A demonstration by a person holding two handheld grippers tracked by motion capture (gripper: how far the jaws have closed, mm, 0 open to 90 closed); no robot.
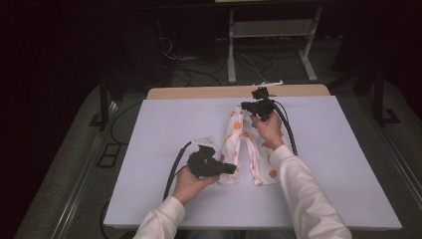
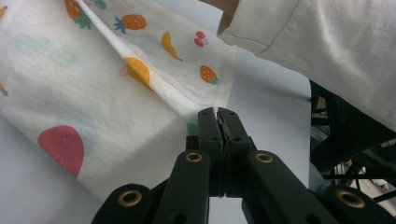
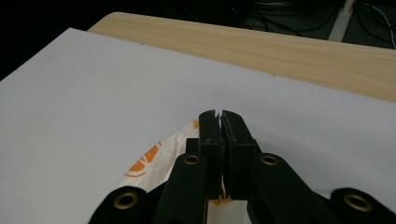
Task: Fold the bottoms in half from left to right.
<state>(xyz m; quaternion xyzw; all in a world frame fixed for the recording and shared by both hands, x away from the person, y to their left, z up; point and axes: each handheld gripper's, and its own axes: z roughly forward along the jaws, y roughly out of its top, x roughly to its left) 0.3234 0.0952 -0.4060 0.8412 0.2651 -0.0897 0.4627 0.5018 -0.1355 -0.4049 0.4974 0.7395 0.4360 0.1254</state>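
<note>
White sheeting covers the table (image 1: 149, 149), its wooden far edge (image 3: 280, 51) bare against a dark room strung with cables. A person works a pair of fruit-printed child's trousers (image 1: 244, 149) with two handheld grippers. The left gripper (image 1: 230, 169) pinches the cloth at a leg hem, jaws pressed together on a fold, the legs running away ahead of it. The right gripper (image 1: 247, 106) clamps the waistband at the far end, fabric bunched beneath its closed jaws. Both grips look thin: a pull apart could likely slip an edge free, dropping the trousers crumpled onto the sheet between the two tools.
</note>
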